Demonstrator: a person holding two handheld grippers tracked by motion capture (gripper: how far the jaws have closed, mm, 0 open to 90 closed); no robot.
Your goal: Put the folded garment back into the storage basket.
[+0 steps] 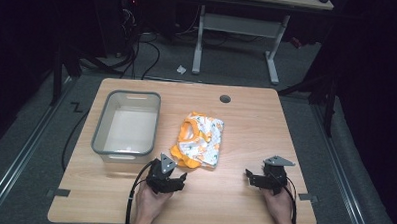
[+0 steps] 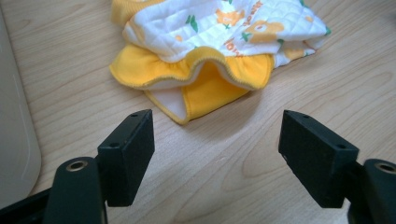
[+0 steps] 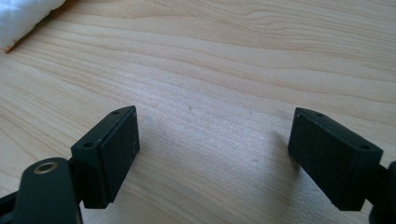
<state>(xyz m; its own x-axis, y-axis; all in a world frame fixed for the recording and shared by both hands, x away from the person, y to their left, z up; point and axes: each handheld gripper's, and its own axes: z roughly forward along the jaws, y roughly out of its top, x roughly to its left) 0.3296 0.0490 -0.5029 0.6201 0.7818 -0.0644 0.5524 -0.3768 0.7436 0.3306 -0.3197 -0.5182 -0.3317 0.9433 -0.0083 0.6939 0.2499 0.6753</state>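
Garment (image 2: 219, 42), orange lettering unreadable, near left gripper (image 2: 217, 154); both grippers' jaws apart, w/ nothing between.

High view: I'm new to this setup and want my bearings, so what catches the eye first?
The yellow-and-white cloth lies bunched mid-table, the one bright thing there. Left of it stands an empty grey bin. The left gripper sits open just short of the cloth's yellow edge, and the right gripper is open over bare wood at the near right.
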